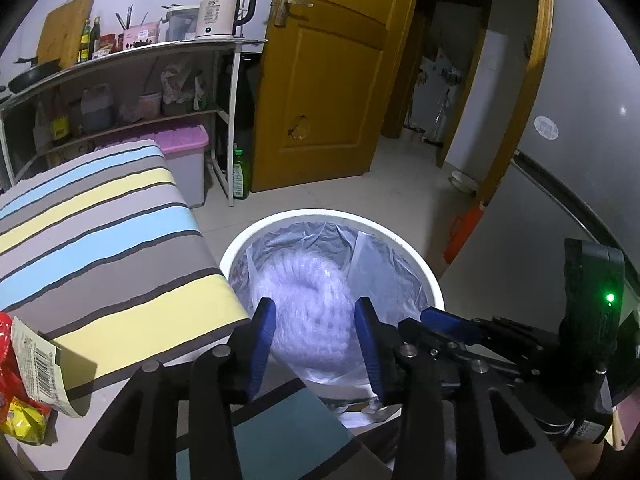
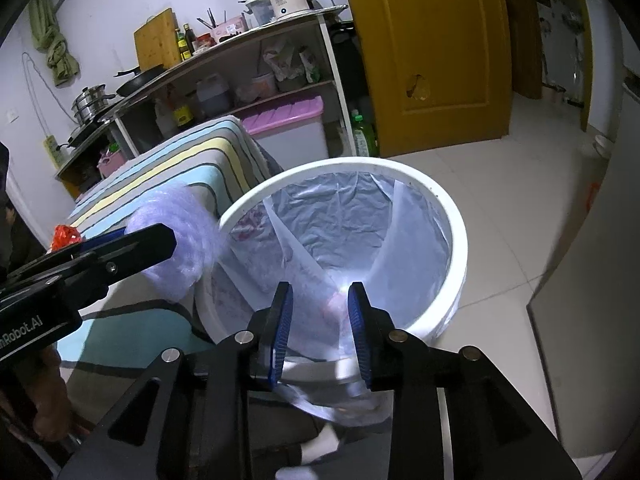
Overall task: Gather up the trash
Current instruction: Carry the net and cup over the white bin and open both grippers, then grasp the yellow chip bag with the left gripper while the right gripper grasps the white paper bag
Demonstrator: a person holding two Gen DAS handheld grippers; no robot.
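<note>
My left gripper (image 1: 316, 320) is shut on a crumpled wad of pale bubble wrap (image 1: 308, 300) and holds it over the near rim of a white trash bin (image 1: 240, 244) lined with a clear bag. The wad and left gripper also show in the right wrist view (image 2: 180, 236), at the bin's left rim (image 2: 456, 216). My right gripper (image 2: 320, 304) is open and empty, just above the bin's near edge; it shows in the left wrist view (image 1: 448, 320). Red and yellow snack wrappers (image 1: 24, 400) lie on the striped table (image 1: 100, 240) at the left.
A kitchen shelf (image 1: 120, 52) with kettle, bottles and pan stands behind the table. A pink-lidded storage box (image 1: 184, 152) and a green bottle (image 1: 240, 176) stand on the floor by a yellow door (image 1: 332, 72). A grey fridge (image 1: 580, 140) is at the right.
</note>
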